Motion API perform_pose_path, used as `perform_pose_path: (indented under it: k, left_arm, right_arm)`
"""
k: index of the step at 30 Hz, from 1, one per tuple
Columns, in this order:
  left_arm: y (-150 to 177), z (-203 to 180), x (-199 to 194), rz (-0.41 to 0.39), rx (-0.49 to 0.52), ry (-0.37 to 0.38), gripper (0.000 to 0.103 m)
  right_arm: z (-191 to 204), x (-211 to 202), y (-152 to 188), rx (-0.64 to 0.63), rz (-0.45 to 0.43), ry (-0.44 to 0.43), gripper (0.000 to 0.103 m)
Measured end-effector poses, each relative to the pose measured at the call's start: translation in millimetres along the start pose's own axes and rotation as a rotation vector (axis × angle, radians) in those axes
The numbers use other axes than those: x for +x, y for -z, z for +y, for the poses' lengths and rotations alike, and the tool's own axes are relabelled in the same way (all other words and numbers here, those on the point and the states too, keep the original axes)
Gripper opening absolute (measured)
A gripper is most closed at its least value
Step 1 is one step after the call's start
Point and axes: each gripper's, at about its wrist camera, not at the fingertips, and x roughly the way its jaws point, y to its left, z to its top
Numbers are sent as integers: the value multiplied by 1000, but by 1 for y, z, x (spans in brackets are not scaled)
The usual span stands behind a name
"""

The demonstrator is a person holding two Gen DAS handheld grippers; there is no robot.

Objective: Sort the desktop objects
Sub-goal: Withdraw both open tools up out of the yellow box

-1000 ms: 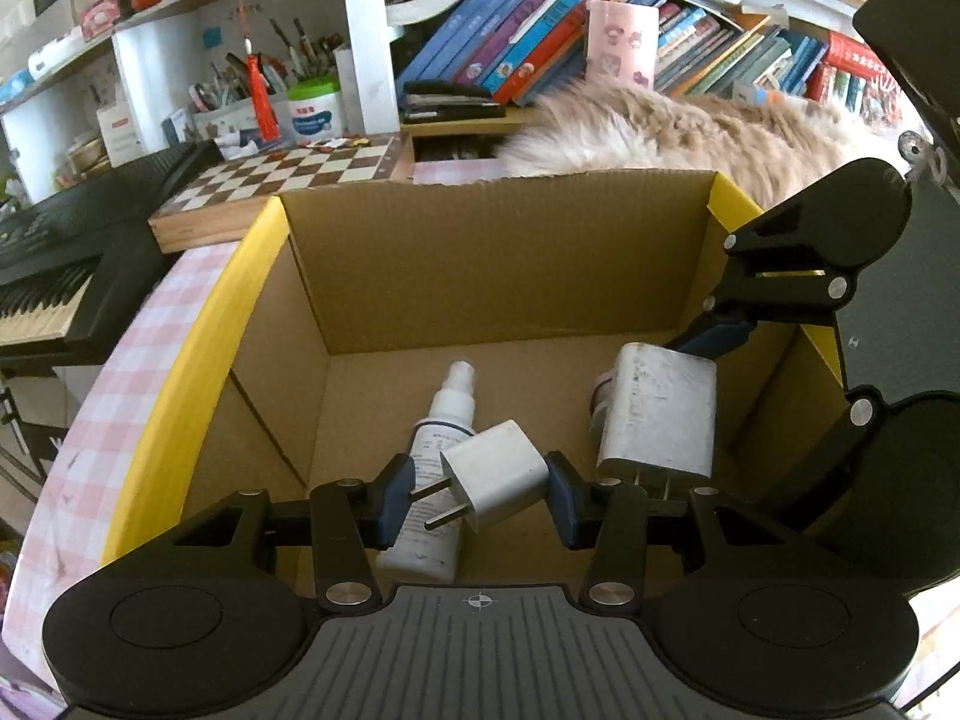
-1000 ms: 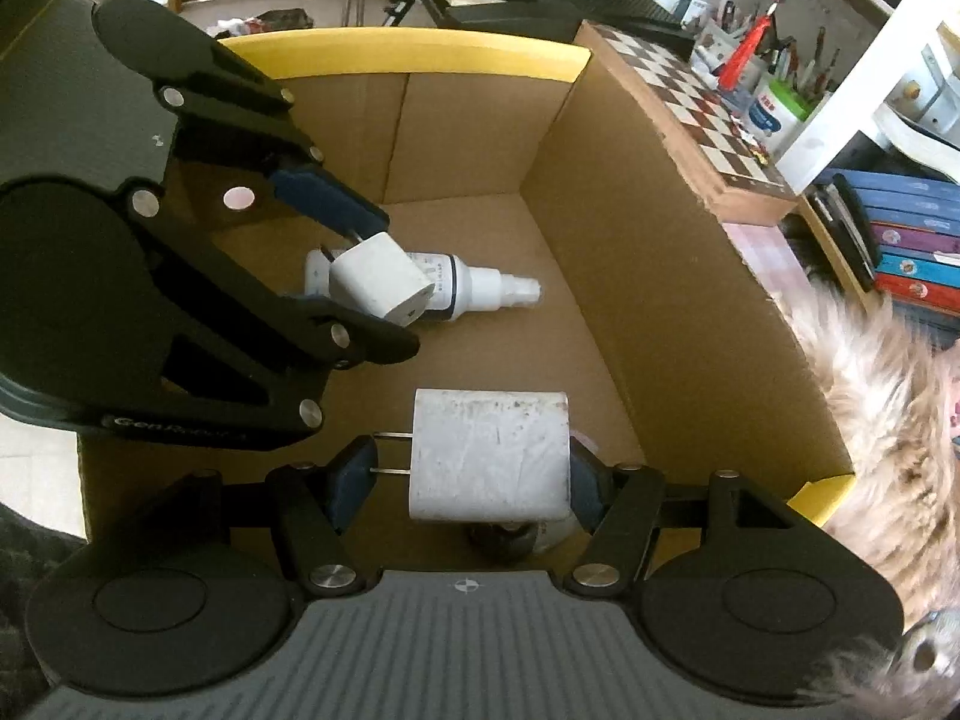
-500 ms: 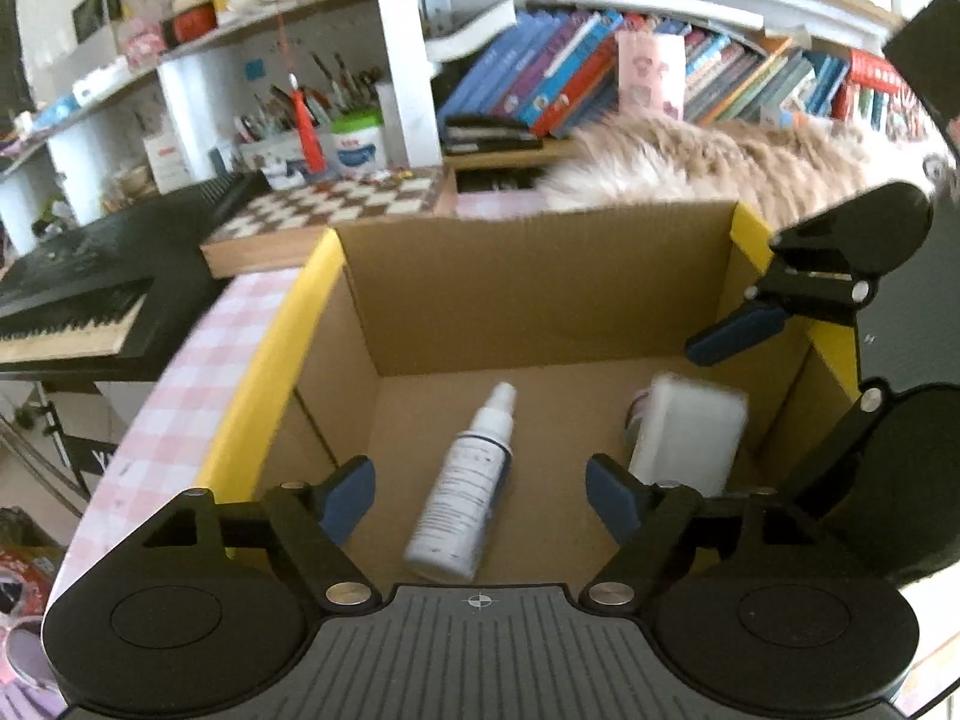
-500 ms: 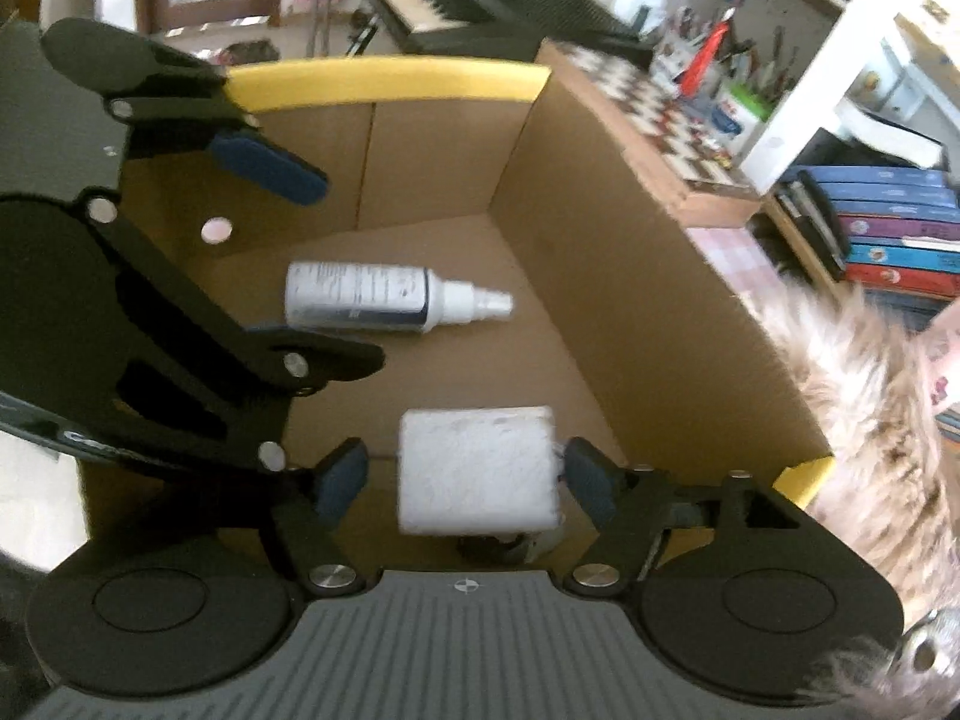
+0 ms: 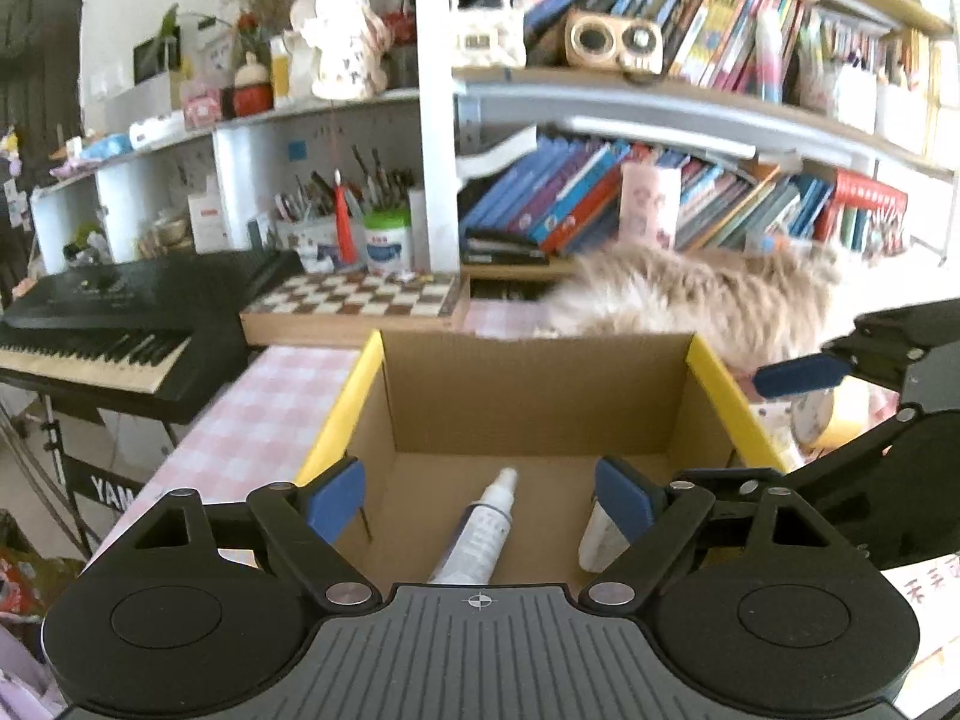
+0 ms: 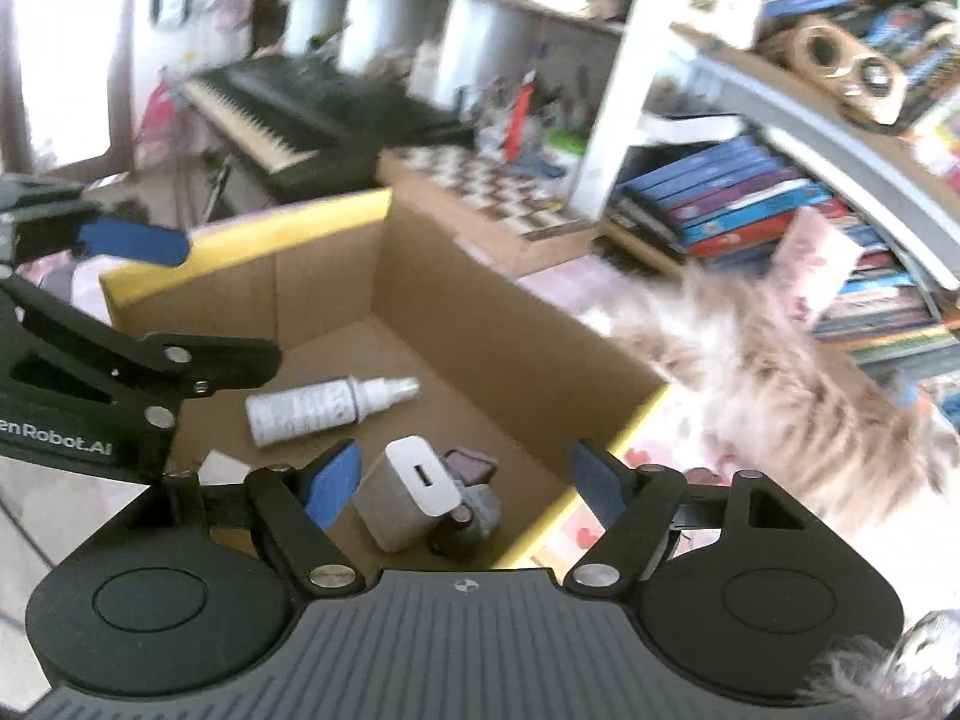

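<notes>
Above the yellow-rimmed box, both grippers' fingers are spreading, nothing between them.

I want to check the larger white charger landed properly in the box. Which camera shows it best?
The right wrist view: the boxy white wall charger shows nearly whole on the floor of the yellow-rimmed cardboard box, leaning against a small grey object. The left wrist view catches only a white sliver behind the left claw's blue pad.

White bookshelves crammed with slanting books fill the back wall. A black keyboard on its stand sits left, beside a pink-checked bench. Daylight brightens the room.
</notes>
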Motion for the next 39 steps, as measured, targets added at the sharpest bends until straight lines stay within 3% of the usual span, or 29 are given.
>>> perform_pose_path:
  k: [15, 39]
  left_arm:
    - [16, 13, -62, -94, -20, -1, 91]
    - [81, 25, -133, -43, -22, 18, 92]
  right_arm:
    - [11, -81, 30, 273, -149, 201, 78]
    - [98, -155, 115, 471, -109, 325, 79]
